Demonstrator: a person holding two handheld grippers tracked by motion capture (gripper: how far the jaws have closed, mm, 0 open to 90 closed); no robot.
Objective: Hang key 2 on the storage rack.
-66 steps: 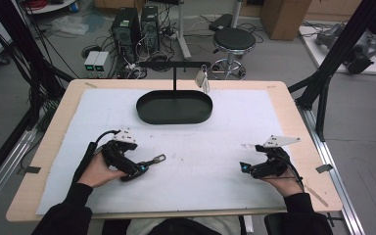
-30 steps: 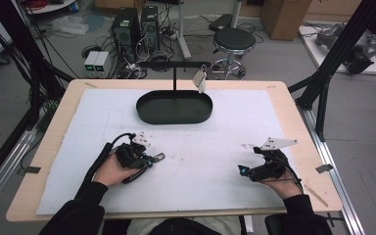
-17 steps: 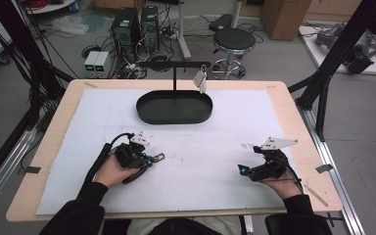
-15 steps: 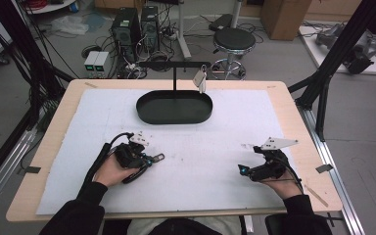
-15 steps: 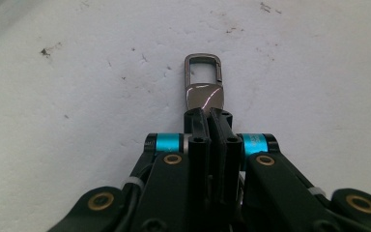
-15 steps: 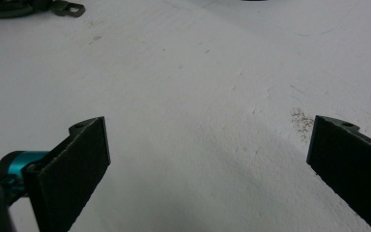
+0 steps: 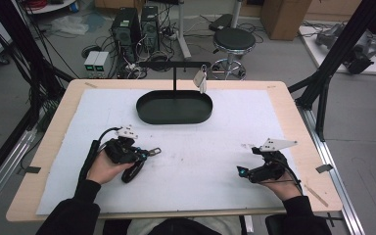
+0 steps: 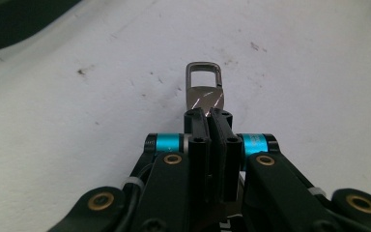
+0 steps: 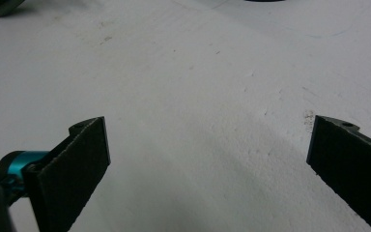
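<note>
A small metal clasp with a rectangular loop sticks out past the tips of my left gripper, whose jaws are shut on its flat end. From above, the left gripper lies at the table's left front with the clasp pointing right, just over the white mat. A dark loop hangs below that hand; I cannot tell what it belongs to. My right gripper rests at the right front, pointing left. Its jaws stand wide open over bare mat.
A black oval tray sits at the back centre of the white mat. Behind it a black T-shaped stand carries a small white tag. Black frame posts flank the table; a stool and computer boxes stand beyond it.
The left hand has shifted a little and lifted slightly with the clasp in its jaws. The right hand has stayed where it was.
</note>
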